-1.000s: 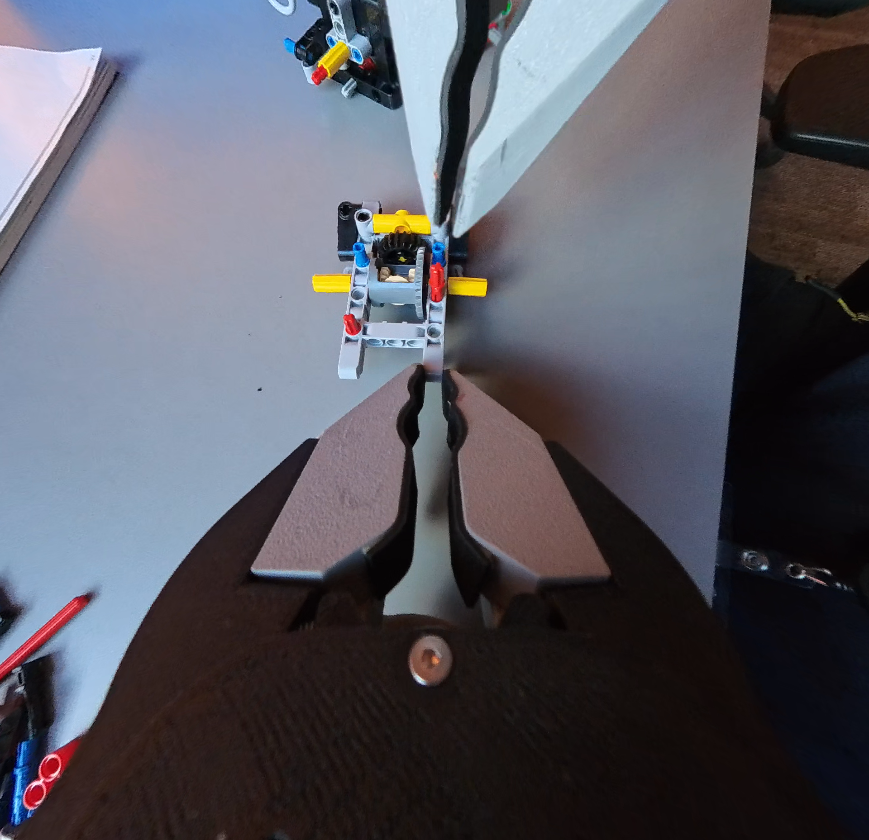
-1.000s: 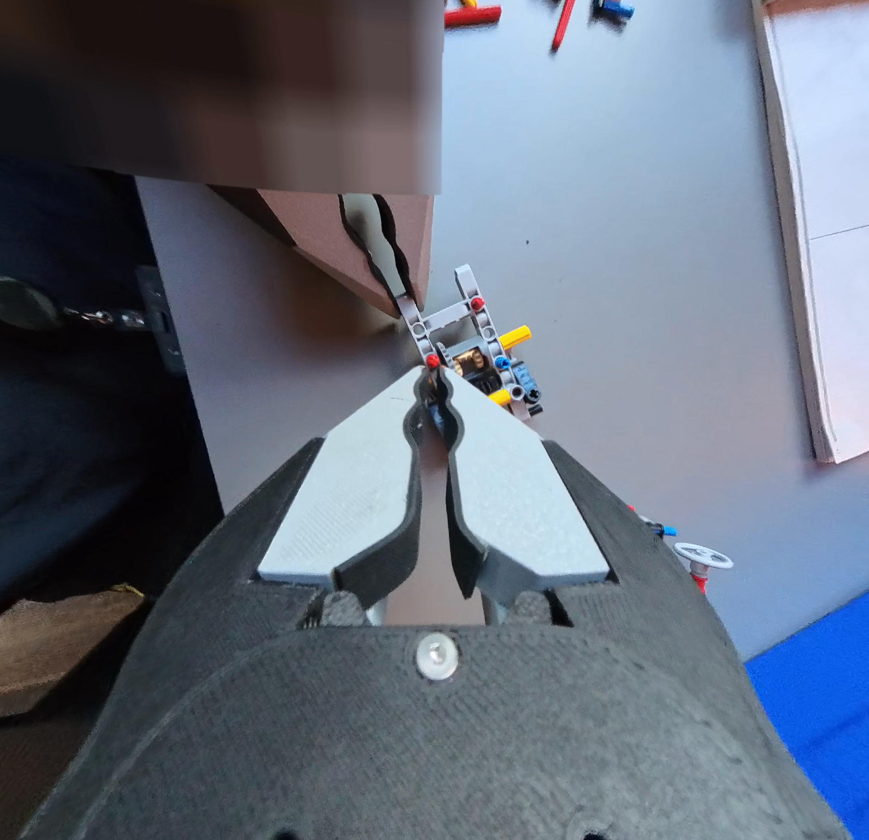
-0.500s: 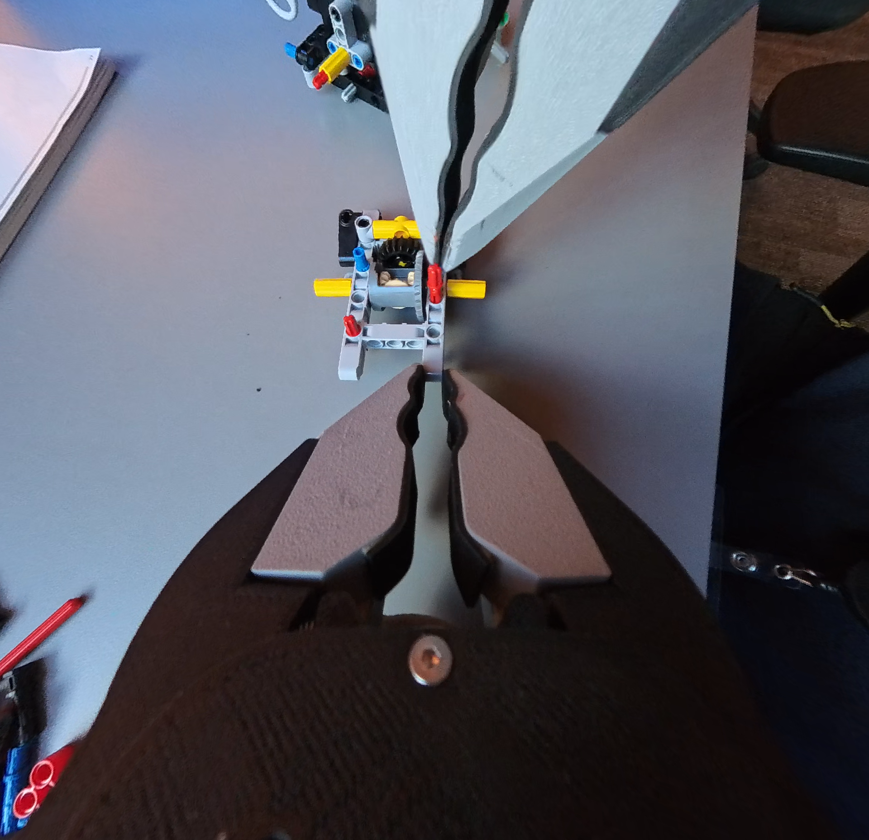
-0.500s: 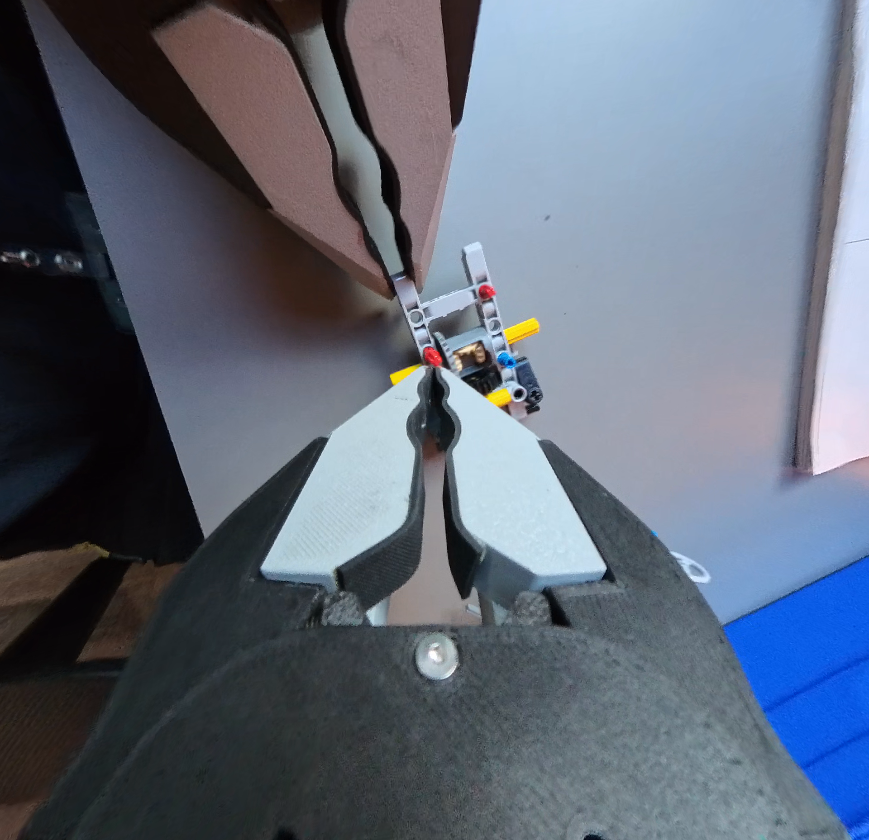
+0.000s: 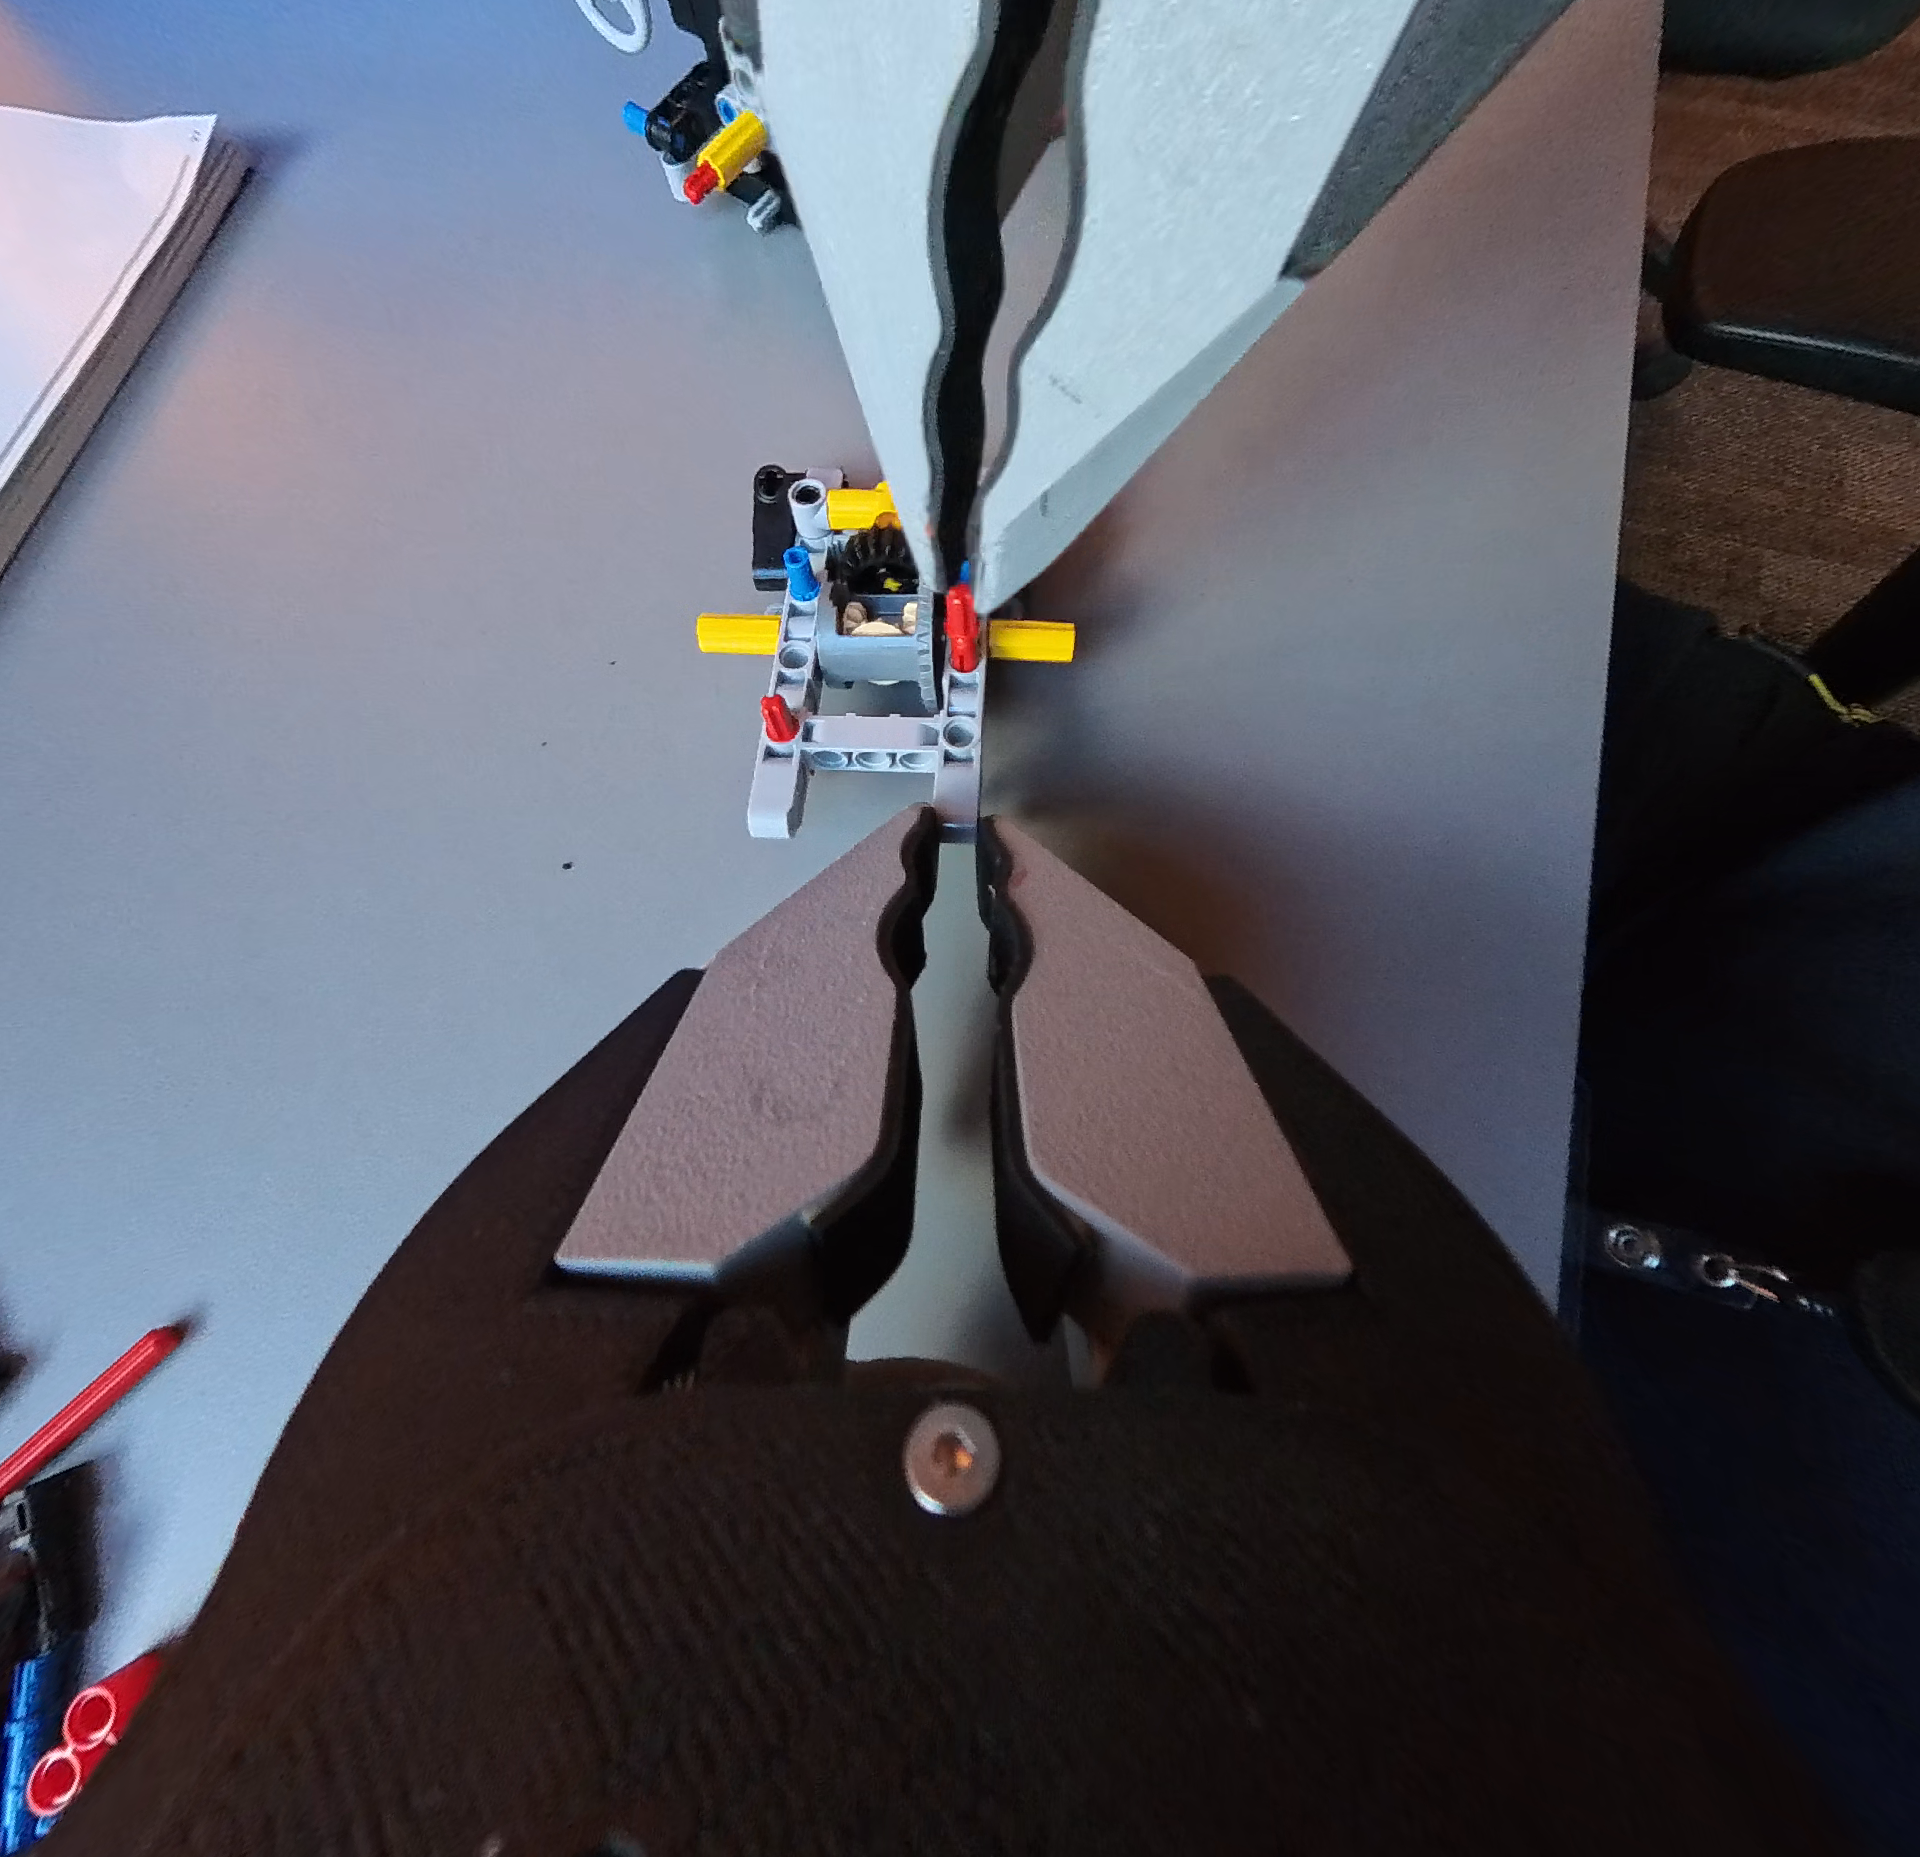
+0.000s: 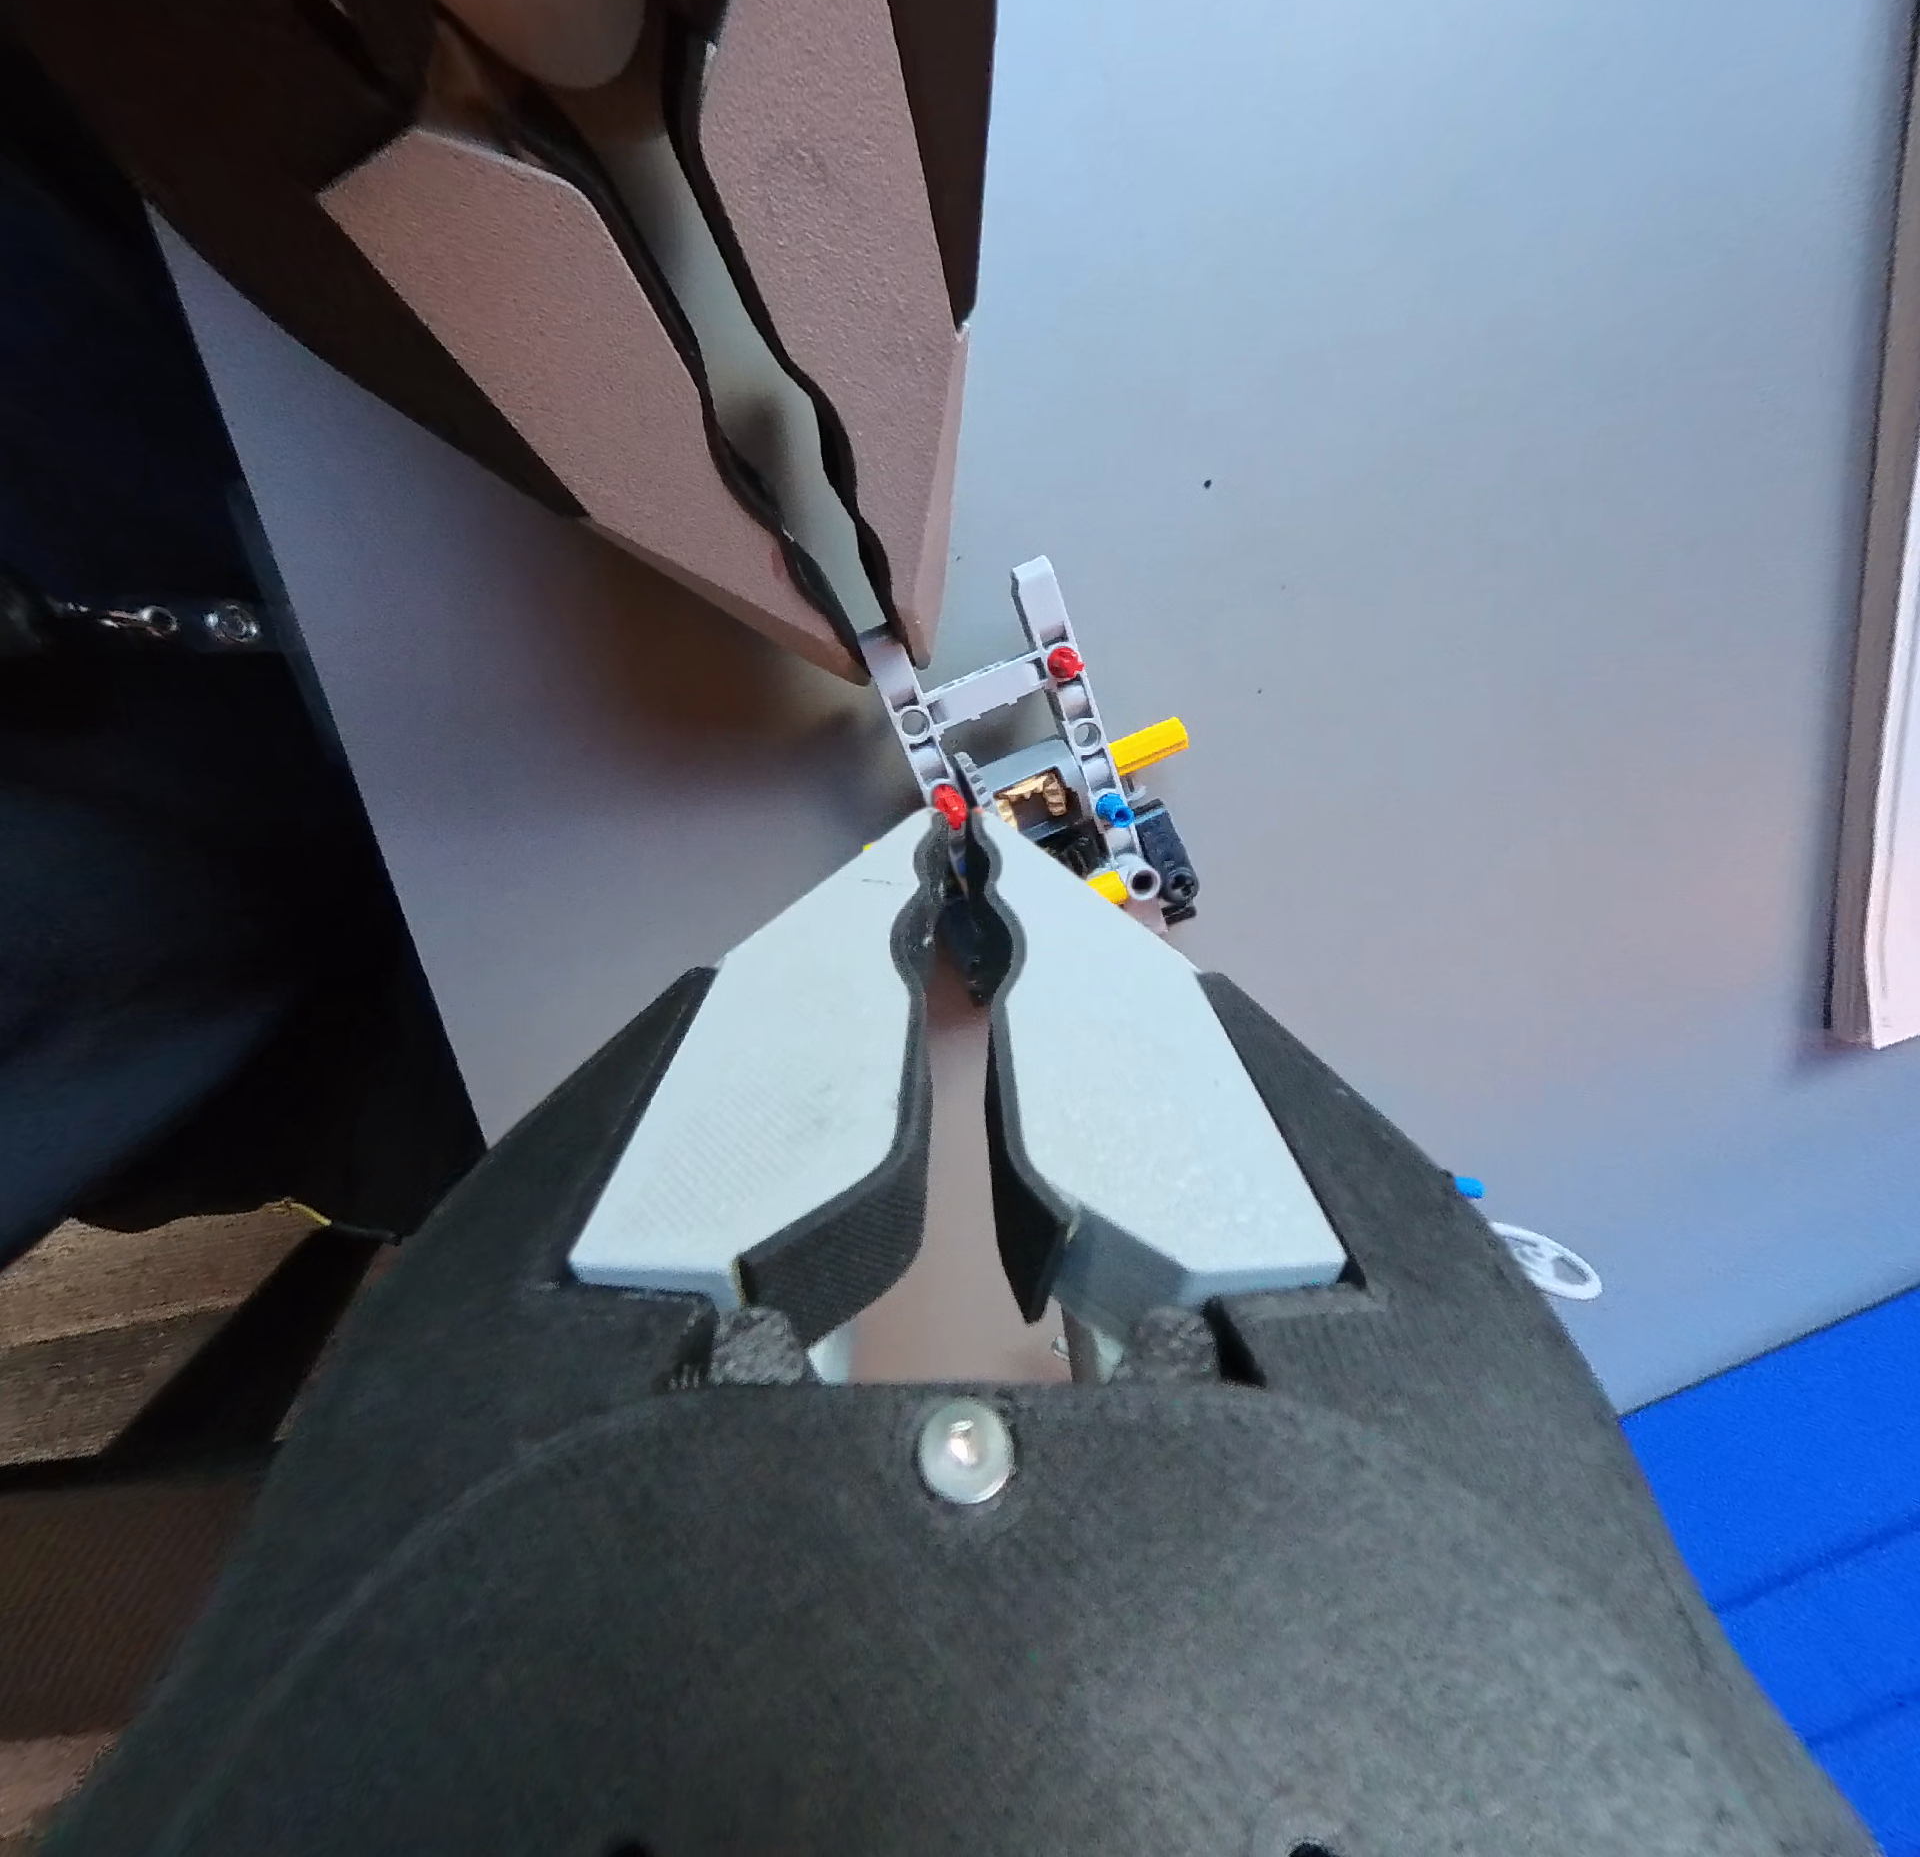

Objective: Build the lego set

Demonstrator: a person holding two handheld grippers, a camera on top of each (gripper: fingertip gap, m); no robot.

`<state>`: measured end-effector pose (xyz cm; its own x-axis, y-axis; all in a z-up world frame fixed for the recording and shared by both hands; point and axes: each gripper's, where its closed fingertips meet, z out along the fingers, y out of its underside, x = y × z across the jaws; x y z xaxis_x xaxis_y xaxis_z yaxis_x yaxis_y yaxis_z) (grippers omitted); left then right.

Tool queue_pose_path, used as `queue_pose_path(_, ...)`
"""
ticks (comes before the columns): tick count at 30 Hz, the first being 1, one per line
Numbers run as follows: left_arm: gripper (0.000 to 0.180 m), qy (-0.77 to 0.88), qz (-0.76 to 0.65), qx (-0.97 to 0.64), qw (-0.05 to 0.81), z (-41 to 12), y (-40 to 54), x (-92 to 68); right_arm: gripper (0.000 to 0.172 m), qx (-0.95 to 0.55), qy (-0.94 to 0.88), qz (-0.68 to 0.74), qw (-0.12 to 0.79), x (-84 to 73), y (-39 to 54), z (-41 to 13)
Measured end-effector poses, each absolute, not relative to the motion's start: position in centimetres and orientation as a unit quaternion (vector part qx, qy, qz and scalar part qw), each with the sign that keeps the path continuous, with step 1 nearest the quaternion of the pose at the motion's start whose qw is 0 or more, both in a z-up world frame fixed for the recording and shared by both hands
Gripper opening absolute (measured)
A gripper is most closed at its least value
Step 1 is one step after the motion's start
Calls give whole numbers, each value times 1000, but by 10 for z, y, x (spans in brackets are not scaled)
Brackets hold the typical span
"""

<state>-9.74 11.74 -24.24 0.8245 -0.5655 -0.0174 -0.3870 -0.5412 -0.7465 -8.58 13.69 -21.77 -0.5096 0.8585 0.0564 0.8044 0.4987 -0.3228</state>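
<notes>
Here, your left gripper (image 5: 956,831) has its fingers nearly together on the near end of the right-hand beam of the grey frame (image 5: 873,742). The right wrist view shows both dark pads pressed against that beam end, one on each side. The frame lies flat on the grey table (image 5: 312,664), close to its right edge. It carries a black gear (image 5: 873,560) and a tan gear inside a grey housing, with a yellow axle (image 5: 738,633) sticking out on each side. A blue pin (image 5: 797,568) and a short red pin (image 5: 777,716) stand in its left beam.

Your right gripper (image 6: 951,820) comes in from the far side with its fingertips closed tight. They sit right at the top of the red pin (image 5: 958,628) that stands in the right beam, level with the yellow axles. Whether the tips pinch that pin or only rest against it, you cannot tell from either view.

Well apart from the frame:
- A second assembly (image 5: 717,134) with a white wheel lies far on the table.
- A stack of paper (image 5: 83,228) lies at the far left.
- A thin red rod (image 5: 94,1392) and loose red and blue pieces lie at the near left.
</notes>
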Motion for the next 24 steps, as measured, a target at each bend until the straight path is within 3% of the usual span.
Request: queue_pose_path(24, 4, 272, -114, -871, 393, -242, 118, -98, 0, -483, -864, 118, 82, -88, 137, -218)
